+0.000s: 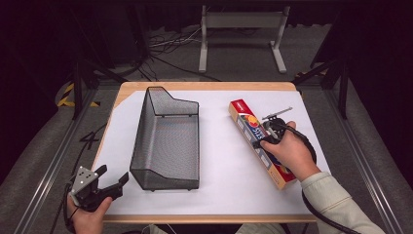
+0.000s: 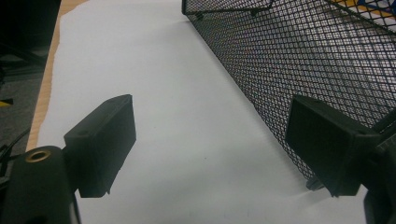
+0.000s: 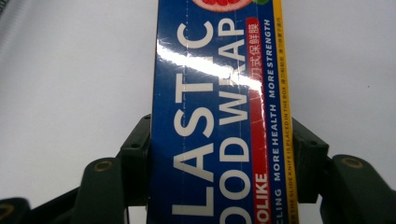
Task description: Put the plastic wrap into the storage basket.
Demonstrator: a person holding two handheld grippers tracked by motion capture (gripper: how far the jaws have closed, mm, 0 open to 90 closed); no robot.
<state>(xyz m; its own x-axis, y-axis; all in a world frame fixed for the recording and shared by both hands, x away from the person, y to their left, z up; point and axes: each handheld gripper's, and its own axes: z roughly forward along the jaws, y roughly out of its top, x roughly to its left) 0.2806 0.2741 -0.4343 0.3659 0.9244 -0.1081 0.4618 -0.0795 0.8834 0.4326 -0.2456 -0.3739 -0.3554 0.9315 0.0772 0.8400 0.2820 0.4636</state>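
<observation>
We are looking at a long, narrow cardboard box of plastic food wrap (image 1: 257, 142) lying flat on the white sheet in the right half of the high view. Its long axis is running diagonally, from a red end at the upper middle-right of the frame down to an orange-edged end at the lower right. The box is rectangular and glossy, with a blue face, red and yellow stripes along one edge and white block lettering; in the right gripper view (image 3: 219, 116) a streak of glare is crossing the print, and the box is running straight up the middle of the frame.

The right gripper (image 1: 268, 138) is sitting over the middle of the box with a hand on top of it. In its own view the two black jaws are pressing against the two long sides of the box, so we are seeing it clenched on the carton.

The left gripper (image 1: 113, 178) is sitting in the lower left of the high view, held by the other hand at the near table edge. Its matte black jaws are spread wide with only white paper between them (image 2: 210, 154).

Just beside it, a black wire-mesh basket (image 1: 168, 136) is standing in the centre-left of the high view. It is a deep, oblong tray of fine diamond mesh with a stepped rim. The wooden table (image 1: 204, 86) is showing as a pale border around the white sheet (image 1: 219, 161).
</observation>
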